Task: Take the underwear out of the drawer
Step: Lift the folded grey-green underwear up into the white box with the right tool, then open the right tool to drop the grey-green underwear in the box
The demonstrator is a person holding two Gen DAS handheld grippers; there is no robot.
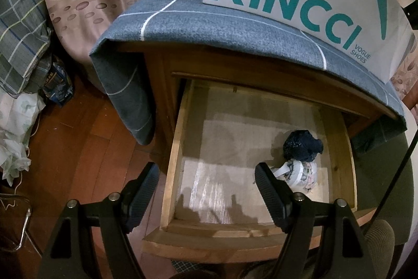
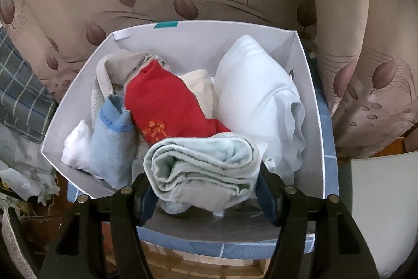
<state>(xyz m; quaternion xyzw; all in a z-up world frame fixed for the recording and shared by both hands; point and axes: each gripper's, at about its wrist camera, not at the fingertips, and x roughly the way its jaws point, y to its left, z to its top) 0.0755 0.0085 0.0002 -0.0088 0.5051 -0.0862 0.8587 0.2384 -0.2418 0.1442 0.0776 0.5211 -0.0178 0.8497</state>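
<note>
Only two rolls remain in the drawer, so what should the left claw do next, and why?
Probably shift the left claw sideways and down until its fingers straddle the floral roll. It stands open and empty above the open drawer, and that roll lies just outside one finger, nearer than the dark roll.

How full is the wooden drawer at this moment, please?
Nearly empty. The open drawer shows mostly bare lined bottom; only a dark blue bundle and a pale patterned bundle lie together near its right side.
</note>
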